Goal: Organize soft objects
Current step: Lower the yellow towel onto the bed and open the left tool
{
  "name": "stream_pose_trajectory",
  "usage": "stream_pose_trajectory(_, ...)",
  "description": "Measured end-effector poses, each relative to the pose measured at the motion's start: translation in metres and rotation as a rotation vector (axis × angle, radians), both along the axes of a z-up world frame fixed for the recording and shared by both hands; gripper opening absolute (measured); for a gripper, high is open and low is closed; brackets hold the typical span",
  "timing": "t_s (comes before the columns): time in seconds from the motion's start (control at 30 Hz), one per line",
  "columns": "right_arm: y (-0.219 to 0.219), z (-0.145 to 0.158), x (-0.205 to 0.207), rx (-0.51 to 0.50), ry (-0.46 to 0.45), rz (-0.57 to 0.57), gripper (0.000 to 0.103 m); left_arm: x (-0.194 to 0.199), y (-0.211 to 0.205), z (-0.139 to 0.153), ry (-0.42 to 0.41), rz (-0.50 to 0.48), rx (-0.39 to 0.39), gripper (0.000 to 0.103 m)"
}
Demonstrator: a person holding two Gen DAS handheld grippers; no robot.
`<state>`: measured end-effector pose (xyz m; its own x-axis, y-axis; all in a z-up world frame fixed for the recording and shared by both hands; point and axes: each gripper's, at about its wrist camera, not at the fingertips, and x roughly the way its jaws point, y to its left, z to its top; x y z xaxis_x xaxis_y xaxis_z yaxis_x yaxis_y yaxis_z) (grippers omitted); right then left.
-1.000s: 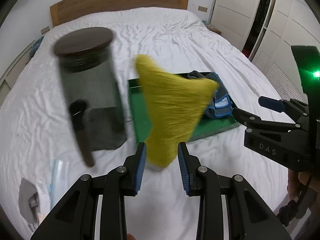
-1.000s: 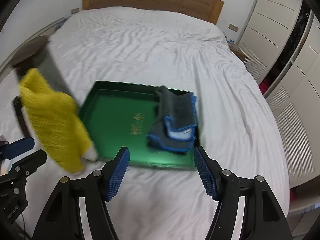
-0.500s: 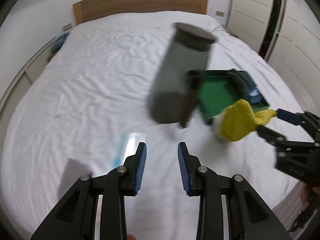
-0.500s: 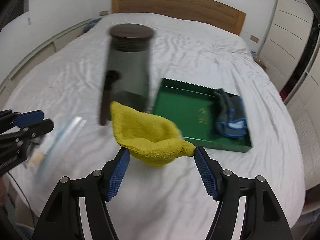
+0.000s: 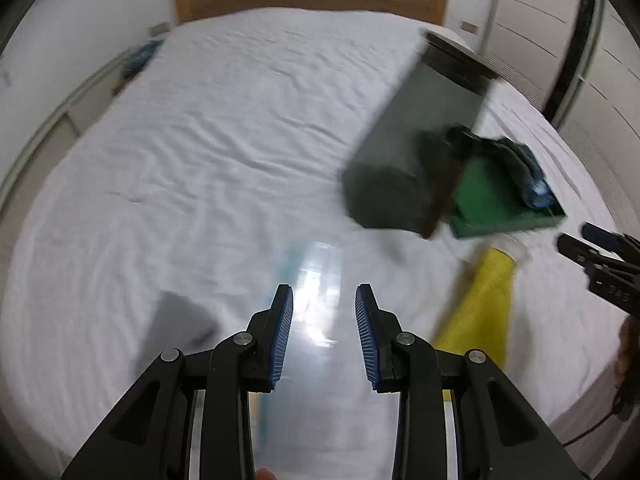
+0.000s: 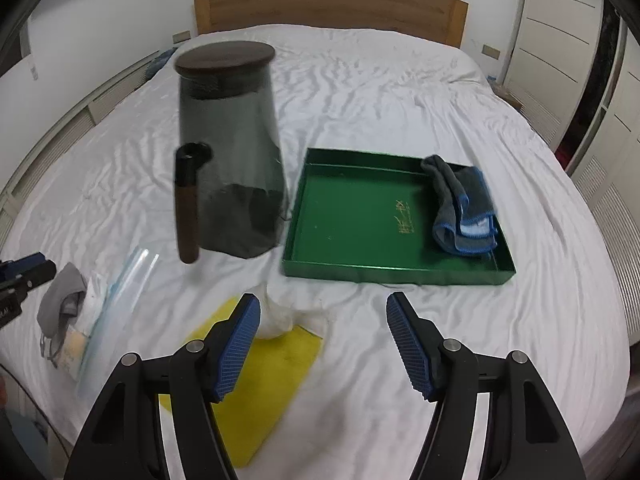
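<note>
A yellow cloth (image 6: 264, 380) with a white end lies flat on the white bed, just under and left of my right gripper (image 6: 324, 340), which is open and holds nothing. The same yellow cloth (image 5: 480, 308) shows to the right of my left gripper (image 5: 324, 336), whose jaws stand narrowly open and hold nothing. A small grey cloth (image 6: 60, 300) lies at the near left, beside the left gripper (image 6: 24, 276). A folded grey and blue towel (image 6: 464, 204) rests in the right end of the green tray (image 6: 352, 216).
A tall smoked-glass jug (image 6: 228, 140) with a dark lid and handle stands left of the tray. A clear plastic bag (image 5: 316, 292) lies just ahead of my left gripper. A wooden headboard is at the far end, wardrobe doors to the right.
The yellow cloth, up in the air near the left gripper a second ago, has dropped and now lies flat on the bed. Both views have swung leftward over the bed.
</note>
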<state>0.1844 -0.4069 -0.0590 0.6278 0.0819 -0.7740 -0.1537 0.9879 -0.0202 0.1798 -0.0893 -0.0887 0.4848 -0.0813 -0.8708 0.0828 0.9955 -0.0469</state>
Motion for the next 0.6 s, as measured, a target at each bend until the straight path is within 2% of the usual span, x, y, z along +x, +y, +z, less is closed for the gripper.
stream_pose_trajectory(0.17,-0.018,-0.009,0.007,0.012,0.005,0.002,0.065,0.000,-0.069,-0.028,0.092,-0.152,-0.052,0.028)
stream_pose_trajectory(0.33,-0.041,-0.017,0.009,0.041,0.005,-0.017,0.065,0.006,-0.121,-0.060,0.169,-0.226,-0.072,0.028)
stream_pose_trajectory(0.5,-0.064,-0.026,0.008,0.066,0.011,-0.036,0.065,0.013,-0.148,-0.085,0.219,-0.243,-0.060,0.028)
stream_pose_trajectory(0.6,-0.071,-0.032,0.007,0.077,0.020,-0.038,0.065,0.017,-0.148,-0.089,0.225,-0.233,-0.046,0.028)
